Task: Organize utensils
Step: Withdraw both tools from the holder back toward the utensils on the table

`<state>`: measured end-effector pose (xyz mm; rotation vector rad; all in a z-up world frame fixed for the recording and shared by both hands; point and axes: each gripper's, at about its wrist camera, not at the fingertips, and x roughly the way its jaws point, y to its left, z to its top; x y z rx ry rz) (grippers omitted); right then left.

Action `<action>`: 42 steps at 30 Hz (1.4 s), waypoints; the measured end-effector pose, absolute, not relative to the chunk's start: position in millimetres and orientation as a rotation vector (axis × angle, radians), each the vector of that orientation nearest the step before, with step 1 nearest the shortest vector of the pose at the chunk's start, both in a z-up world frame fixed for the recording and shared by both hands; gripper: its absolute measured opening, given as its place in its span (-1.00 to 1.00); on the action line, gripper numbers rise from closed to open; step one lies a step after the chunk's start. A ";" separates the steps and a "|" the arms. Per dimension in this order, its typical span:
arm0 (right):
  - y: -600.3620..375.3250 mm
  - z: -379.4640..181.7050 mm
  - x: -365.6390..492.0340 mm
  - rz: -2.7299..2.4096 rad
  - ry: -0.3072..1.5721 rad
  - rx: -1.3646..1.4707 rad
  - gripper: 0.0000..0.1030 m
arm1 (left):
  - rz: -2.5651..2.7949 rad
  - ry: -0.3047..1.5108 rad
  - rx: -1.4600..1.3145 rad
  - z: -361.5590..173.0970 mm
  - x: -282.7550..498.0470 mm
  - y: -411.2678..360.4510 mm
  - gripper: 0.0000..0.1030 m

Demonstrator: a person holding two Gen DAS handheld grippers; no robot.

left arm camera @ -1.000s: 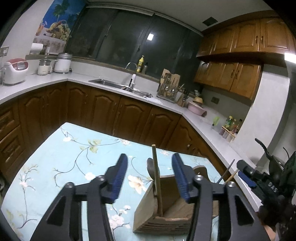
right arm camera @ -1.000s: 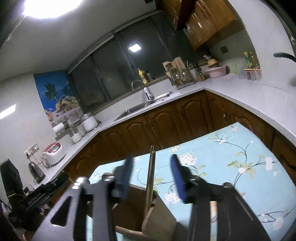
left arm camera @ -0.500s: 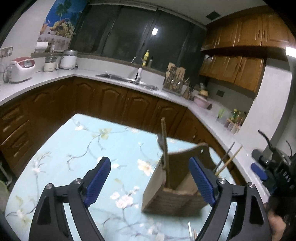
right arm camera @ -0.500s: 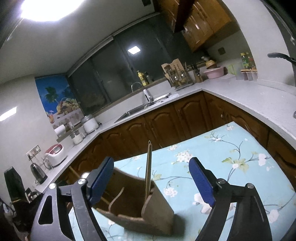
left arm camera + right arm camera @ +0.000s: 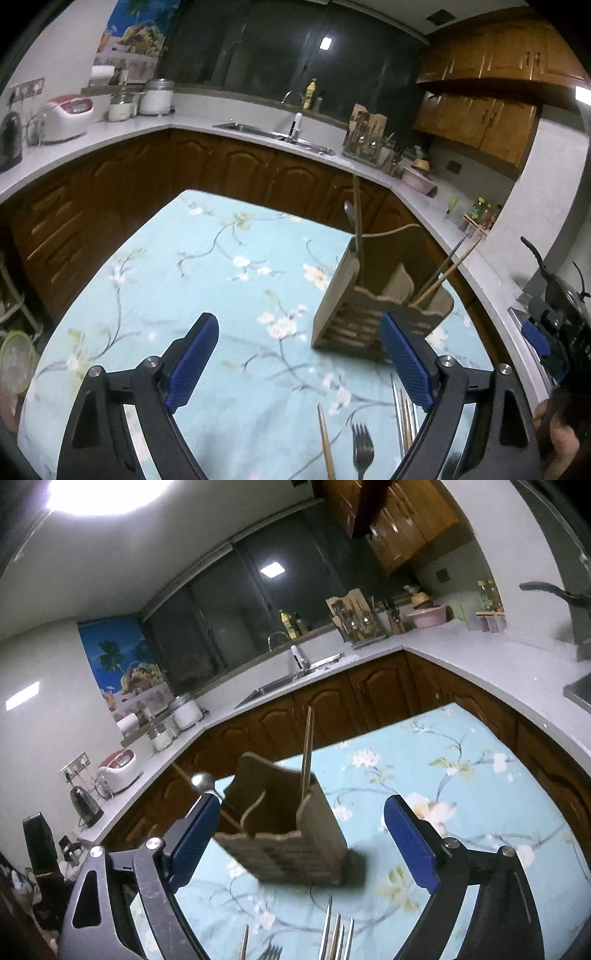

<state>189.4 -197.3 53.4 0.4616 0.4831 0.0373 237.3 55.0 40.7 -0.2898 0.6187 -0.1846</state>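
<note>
A wooden utensil holder (image 5: 369, 310) (image 5: 284, 827) stands on the floral tablecloth (image 5: 192, 280). It holds an upright wooden chopstick (image 5: 357, 221) (image 5: 307, 749), a metal spoon (image 5: 350, 214) (image 5: 203, 782) and slanting chopsticks (image 5: 447, 273). Loose on the cloth near me lie a fork (image 5: 361, 454), a wooden chopstick (image 5: 325, 443) and several metal utensils (image 5: 404, 421) (image 5: 338, 938). My left gripper (image 5: 299, 362) is open and empty, short of the holder. My right gripper (image 5: 303, 842) is open and empty, its blue pads either side of the holder but nearer me.
Brown cabinets and a grey countertop (image 5: 229, 122) wrap the table on the far sides, with a sink (image 5: 273, 133), rice cooker (image 5: 64, 118) and knife rack (image 5: 365, 136). The other gripper shows at the right edge of the left wrist view (image 5: 554, 332).
Both grippers opened from around the upright chopstick and pulled back from the holder. The chopstick stays standing in the holder. Loose utensils on the cloth came into view.
</note>
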 end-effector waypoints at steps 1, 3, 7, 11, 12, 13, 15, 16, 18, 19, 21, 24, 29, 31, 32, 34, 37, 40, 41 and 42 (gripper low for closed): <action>-196.7 52.6 185.0 0.036 0.486 0.461 0.79 | -0.183 0.620 -0.294 40.9 234.4 57.4 0.73; -194.6 51.8 175.3 0.035 0.490 0.458 0.79 | -0.174 0.625 -0.301 43.1 223.5 63.5 0.73; -189.4 48.9 155.4 0.030 0.507 0.440 0.79 | -0.173 0.638 -0.313 45.5 203.9 73.8 0.73; -185.6 44.7 139.6 0.036 0.528 0.446 0.79 | -0.174 0.657 -0.304 45.3 184.6 74.7 0.73; -184.4 43.8 136.5 0.036 0.532 0.445 0.79 | -0.174 0.662 -0.305 45.0 183.1 75.8 0.73; -183.3 42.6 132.7 0.036 0.536 0.446 0.79 | -0.173 0.667 -0.305 44.7 179.4 76.7 0.73; -182.7 40.4 128.1 0.038 0.544 0.451 0.79 | -0.168 0.676 -0.313 43.0 172.9 79.1 0.73; -181.5 39.2 126.3 0.039 0.547 0.453 0.79 | -0.169 0.682 -0.318 41.0 171.7 80.3 0.73; -180.5 34.9 123.3 0.042 0.566 0.454 0.79 | -0.167 0.699 -0.321 38.3 165.5 82.4 0.73; -179.8 33.5 120.8 0.042 0.570 0.451 0.79 | -0.167 0.704 -0.321 37.7 162.5 83.2 0.73; -178.9 31.6 116.9 0.041 0.577 0.443 0.79 | -0.166 0.707 -0.320 37.6 157.5 84.1 0.73; -178.4 28.5 110.9 0.041 0.590 0.440 0.79 | -0.170 0.720 -0.315 38.0 152.5 82.9 0.73; -179.9 21.4 101.7 0.031 0.611 0.436 0.79 | -0.187 0.729 -0.290 39.3 146.7 76.2 0.73; -182.0 17.4 98.4 0.029 0.622 0.443 0.79 | -0.196 0.733 -0.285 39.3 148.2 71.6 0.73; -183.3 15.4 96.6 0.024 0.627 0.445 0.79 | -0.199 0.734 -0.282 39.0 148.3 69.4 0.73; -185.3 11.9 93.7 0.017 0.636 0.444 0.79 | -0.208 0.743 -0.269 37.8 149.1 63.6 0.73; -187.0 7.3 90.5 0.009 0.650 0.442 0.79 | -0.214 0.756 -0.261 34.8 150.5 58.3 0.73; -188.3 2.0 89.9 0.005 0.666 0.440 0.79 | -0.216 0.780 -0.251 30.5 155.6 52.2 0.73; -188.2 -0.4 90.6 0.005 0.674 0.436 0.79 | -0.213 0.787 -0.245 28.9 157.1 50.8 0.73; -187.5 -2.3 91.4 0.006 0.682 0.433 0.79 | -0.210 0.790 -0.240 28.2 159.4 48.8 0.73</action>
